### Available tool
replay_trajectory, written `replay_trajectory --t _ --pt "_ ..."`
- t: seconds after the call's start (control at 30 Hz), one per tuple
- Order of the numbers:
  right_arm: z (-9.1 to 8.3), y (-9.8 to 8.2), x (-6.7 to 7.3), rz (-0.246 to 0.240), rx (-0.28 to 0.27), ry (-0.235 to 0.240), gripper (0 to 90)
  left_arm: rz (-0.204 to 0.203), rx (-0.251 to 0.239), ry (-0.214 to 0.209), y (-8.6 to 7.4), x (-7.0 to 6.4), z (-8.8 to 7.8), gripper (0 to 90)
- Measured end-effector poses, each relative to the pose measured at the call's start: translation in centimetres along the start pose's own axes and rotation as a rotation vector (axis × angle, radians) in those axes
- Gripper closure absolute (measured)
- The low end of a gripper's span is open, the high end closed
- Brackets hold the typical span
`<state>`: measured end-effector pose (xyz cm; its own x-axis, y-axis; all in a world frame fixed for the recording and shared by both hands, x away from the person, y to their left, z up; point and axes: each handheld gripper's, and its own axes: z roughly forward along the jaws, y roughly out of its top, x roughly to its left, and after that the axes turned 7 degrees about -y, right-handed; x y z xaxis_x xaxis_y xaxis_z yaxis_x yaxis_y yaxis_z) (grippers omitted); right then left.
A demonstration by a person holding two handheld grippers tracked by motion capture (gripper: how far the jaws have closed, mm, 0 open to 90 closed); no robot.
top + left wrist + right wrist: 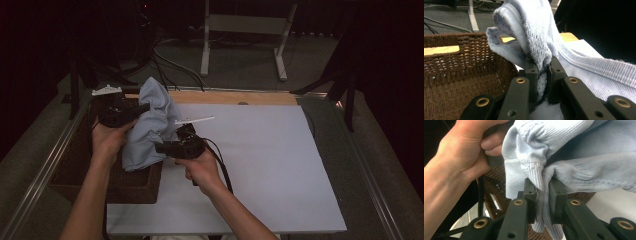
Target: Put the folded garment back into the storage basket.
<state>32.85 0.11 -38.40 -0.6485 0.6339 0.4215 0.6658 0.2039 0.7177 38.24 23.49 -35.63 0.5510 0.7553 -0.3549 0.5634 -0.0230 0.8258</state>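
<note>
1. High view: a person's two hands each hold a gripper over the left part of a table. The left gripper (145, 107) sits above a brown woven basket (75, 165); the right gripper (161, 148) lies at the basket's right edge, beside a white board (270, 160) that covers the tabletop.
2. A pale blue knitted cloth (150, 125) hangs between the two grippers, its upper part bunched at the left gripper and its lower edge draped over the basket's right rim.
3. Left gripper view: the left gripper's (541, 75) jaws are clamped on a fold of the cloth (536, 37); the fabric is pinched in the narrow gap between the two black jaws and rises in a ridge above them. The basket wall (461, 55) stands to the left, and the cloth trails off to the right across the white board (584, 45).
4. Right gripper view: the right gripper's (541, 192) jaws are likewise clamped on a bunched hem of the cloth (574, 170), with fabric hanging down between them. The person's left hand (466, 152) grips its handle just beyond, touching the cloth. Basket weave (494, 185) shows beneath the cloth.
5. The cloth is held off the table by both grippers, partly over the basket.
</note>
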Motion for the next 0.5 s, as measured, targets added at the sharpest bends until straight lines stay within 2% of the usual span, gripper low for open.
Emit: replay_trajectory --t 0.5 --pt "1.7 0.0 1.1 -0.014 0.022 0.006 79.4 -0.009 0.001 0.021 -0.4 1.0 -0.8 83.3"
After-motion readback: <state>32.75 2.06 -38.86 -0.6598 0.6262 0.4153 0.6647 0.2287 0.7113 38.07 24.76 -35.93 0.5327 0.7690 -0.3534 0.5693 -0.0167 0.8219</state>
